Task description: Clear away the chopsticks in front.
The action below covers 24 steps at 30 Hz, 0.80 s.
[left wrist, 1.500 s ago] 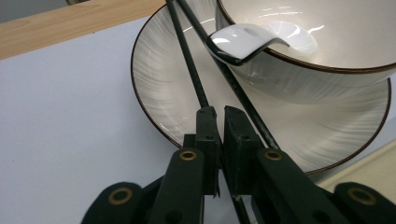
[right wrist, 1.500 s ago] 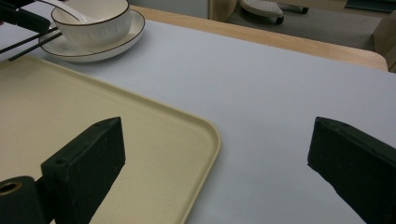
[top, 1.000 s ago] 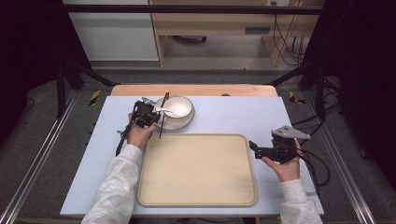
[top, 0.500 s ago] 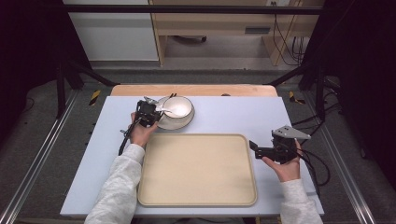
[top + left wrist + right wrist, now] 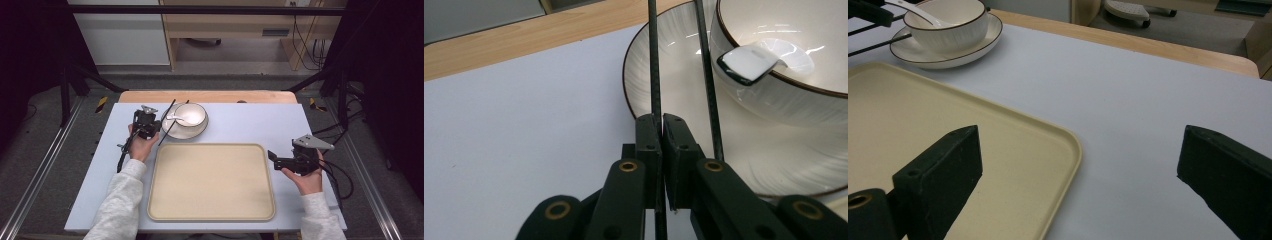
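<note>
Your left claw [image 5: 662, 131] pinches one chopstick [image 5: 653, 60], its mate [image 5: 707, 85] on the plate [image 5: 644, 70]; right claw [image 5: 1078, 175] wide, tray [image 5: 210, 182] bare.

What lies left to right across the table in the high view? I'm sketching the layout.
Left hand-held gripper shut on one chopstick → bowl with a spoon, on its plate → right hand-held gripper, open, at the tray's right edge.
</note>
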### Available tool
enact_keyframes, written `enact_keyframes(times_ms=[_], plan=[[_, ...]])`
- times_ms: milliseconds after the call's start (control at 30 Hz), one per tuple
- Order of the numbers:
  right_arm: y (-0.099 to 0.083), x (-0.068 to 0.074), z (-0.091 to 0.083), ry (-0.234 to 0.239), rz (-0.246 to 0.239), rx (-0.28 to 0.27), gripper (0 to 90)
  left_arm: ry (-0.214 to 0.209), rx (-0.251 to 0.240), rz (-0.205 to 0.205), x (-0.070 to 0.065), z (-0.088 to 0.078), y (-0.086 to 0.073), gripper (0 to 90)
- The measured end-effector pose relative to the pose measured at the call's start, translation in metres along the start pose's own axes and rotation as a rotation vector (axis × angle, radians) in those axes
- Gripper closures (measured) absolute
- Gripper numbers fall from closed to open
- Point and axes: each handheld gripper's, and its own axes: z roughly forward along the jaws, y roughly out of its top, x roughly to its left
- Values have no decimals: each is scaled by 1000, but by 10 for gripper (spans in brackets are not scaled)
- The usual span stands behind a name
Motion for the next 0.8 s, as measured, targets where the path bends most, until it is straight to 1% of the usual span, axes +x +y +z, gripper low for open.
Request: enact_keyframes(times_ms=[67, 133, 167, 233, 267, 333, 400, 533, 567, 700, 800], plan=[[0, 0, 0, -1, 4, -2, 45, 0, -3, -6, 2, -7, -3, 860], [0, 0, -1, -8, 2, -4, 42, -5, -9, 0, 2, -14, -6, 859], [0, 0, -1, -7, 3, -5, 41, 3, -14, 0, 2, -18, -8, 859], [0, -1, -2, -9, 6, -6, 39, -4, -25, -5, 3, -25, -13, 860], [0, -1, -3, -7, 9, -7, 37, 5, -28, -7, 3, -29, -15, 860], [0, -1, -3, -8, 2, -8, 36, 5, -37, -18, 3, -36, -18, 860], [0, -1, -4, -7, 3, -7, 36, 20, -47, -30, 3, -45, -23, 860], [0, 0, -3, -5, 7, -6, 34, 35, -66, -59, 1, -63, -31, 860], [0, 0, -4, -5, 6, -7, 34, 47, -71, -62, 0, -69, -34, 859], [0, 0, -4, -3, 6, -8, 32, 54, -87, -99, 0, -86, -45, 859], [0, 0, -5, -5, 6, -6, 29, 48, -93, -109, 0, -97, -54, 859]])
